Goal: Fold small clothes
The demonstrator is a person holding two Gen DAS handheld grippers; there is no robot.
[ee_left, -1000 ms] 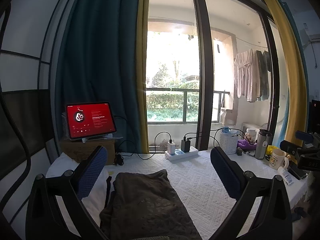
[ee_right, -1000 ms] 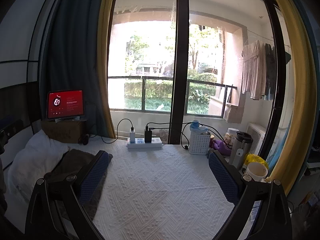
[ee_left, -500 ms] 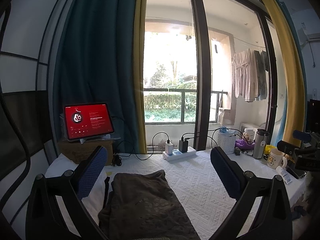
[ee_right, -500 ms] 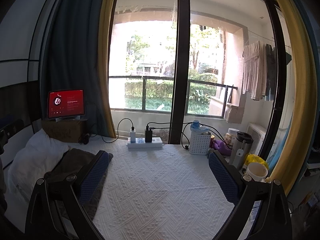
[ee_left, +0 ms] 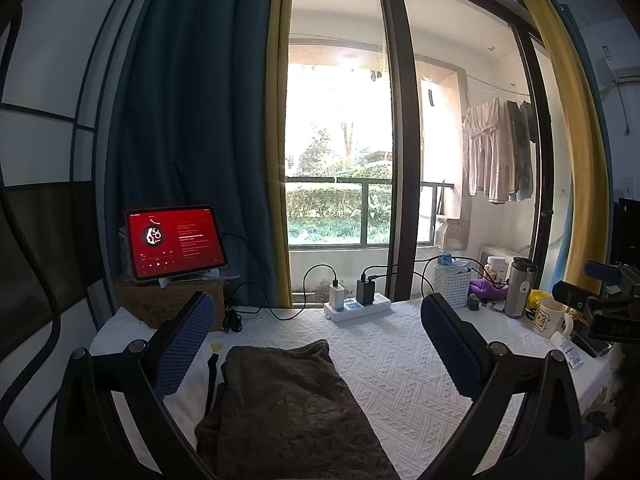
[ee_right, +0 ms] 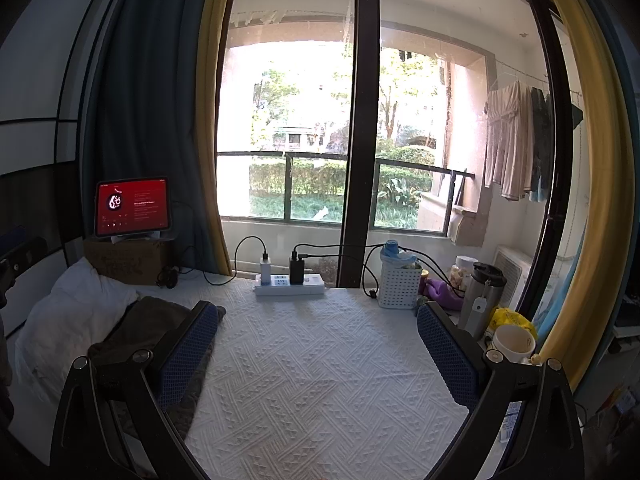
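A dark brown garment [ee_left: 292, 408] lies flat on the white textured cloth [ee_left: 396, 364], partly over a white pillow [ee_left: 120, 332]. My left gripper [ee_left: 318, 312] hovers above it, open, with nothing between its blue-padded fingers. In the right wrist view the same brown garment [ee_right: 136, 332] sits at the left, partly behind the left finger. My right gripper [ee_right: 318, 320] is open over the bare white cloth [ee_right: 312, 380], holding nothing. The right gripper's body [ee_left: 600, 304] shows at the right edge of the left wrist view.
A power strip [ee_right: 290, 282] with chargers and cables lies at the back by the window. A white basket [ee_right: 398, 286], steel flask [ee_right: 480, 300] and mug [ee_right: 514, 342] crowd the right side. A red-screened tablet [ee_left: 174, 242] stands on a cardboard box [ee_left: 168, 304] at the back left.
The left wrist view has shifted slightly, with the scene sliding a little left and down. The right gripper has barely moved. Both grippers stay open.
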